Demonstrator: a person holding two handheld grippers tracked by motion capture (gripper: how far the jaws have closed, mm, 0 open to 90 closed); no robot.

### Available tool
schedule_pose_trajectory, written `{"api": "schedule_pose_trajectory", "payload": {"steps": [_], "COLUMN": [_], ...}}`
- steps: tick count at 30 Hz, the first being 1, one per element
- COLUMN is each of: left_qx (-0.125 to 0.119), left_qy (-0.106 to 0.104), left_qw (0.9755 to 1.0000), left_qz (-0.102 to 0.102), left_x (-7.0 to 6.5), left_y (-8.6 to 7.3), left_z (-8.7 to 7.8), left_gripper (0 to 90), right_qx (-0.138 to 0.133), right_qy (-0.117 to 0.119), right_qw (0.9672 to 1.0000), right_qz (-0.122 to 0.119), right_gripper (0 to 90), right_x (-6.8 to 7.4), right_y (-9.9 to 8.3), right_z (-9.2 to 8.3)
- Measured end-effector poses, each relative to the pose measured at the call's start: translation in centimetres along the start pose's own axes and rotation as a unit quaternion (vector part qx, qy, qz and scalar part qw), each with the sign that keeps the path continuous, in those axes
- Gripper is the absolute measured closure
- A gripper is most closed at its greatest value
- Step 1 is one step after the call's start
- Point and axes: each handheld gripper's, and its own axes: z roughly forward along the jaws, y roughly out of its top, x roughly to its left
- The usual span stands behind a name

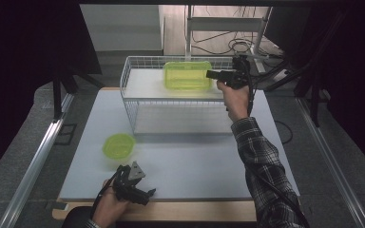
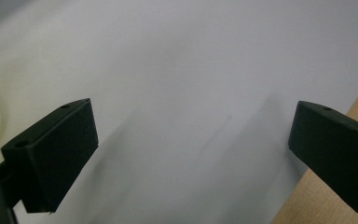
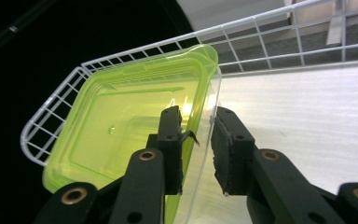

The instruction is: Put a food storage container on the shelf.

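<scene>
The right gripper stands at the tub, its jaws straddling the tub's near wall — one jaw inside the tub, the other outside. A clear gap shows between the outer pad and the wall, so the jaws are parted a little and do not clamp; whether the inner pad touches the wall I cannot tell. In the high view the right gripper points left at the tub, which sits on the top shelf of the wire rack, toward the right half of the shelf and near its back rail.

The left gripper is wide open with nothing between its jaws, just the white mat under them. In the high view the left gripper rests low at the mat's front edge, held in the left hand. A small green bowl stands on the mat just beyond it — well apart from the rack.
</scene>
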Motion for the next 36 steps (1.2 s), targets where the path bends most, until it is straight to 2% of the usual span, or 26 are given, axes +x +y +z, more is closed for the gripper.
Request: {"api": "schedule_pose_trajectory", "payload": {"steps": [2,9,10,14,20,24,33,36], "left_qx": [0.000,0.000,0.001,0.001,-0.003,-0.008,-0.008,-0.008], "left_qy": [0.000,0.000,-0.001,-0.001,-0.001,-0.003,-0.002,-0.002], "left_qw": [1.0000,1.0000,1.0000,1.0000,1.0000,0.9999,0.9999,0.9999], "left_qz": [0.001,0.002,0.002,0.002,-0.003,-0.009,-0.008,-0.008], "left_x": [0.0,0.0,0.0,0.0,0.1,0.3,0.3,0.3], "left_y": [0.0,0.0,0.0,0.0,0.0,0.0,0.0,0.1], "left_z": [0.0,0.0,0.0,0.0,-0.1,-0.2,-0.2,-0.2], "left_gripper": [1.2,1.2,1.2,1.2,1.6,1.9,1.9,1.9], "right_qx": [0.004,0.012,0.010,0.011,0.006,0.014,0.028,0.032], "right_qy": [-0.008,-0.003,-0.021,-0.030,-0.015,0.010,0.038,0.040], "right_qw": [0.9999,0.9999,0.9996,0.9991,0.9996,0.9994,0.9972,0.9964], "right_qz": [-0.011,-0.005,-0.019,-0.027,-0.024,-0.032,-0.058,-0.067], "right_gripper": [71.0,64.3,59.4,58.8,51.0,41.5,29.8,27.6], "right_x": [0.1,-0.5,-0.3,0.0,0.0,0.3,0.9,1.0], "right_y": [0.1,0.1,0.2,0.3,0.3,0.2,-0.9,-1.4], "right_z": [0.2,0.8,0.8,0.8,0.4,-0.4,-1.8,-2.4]}}
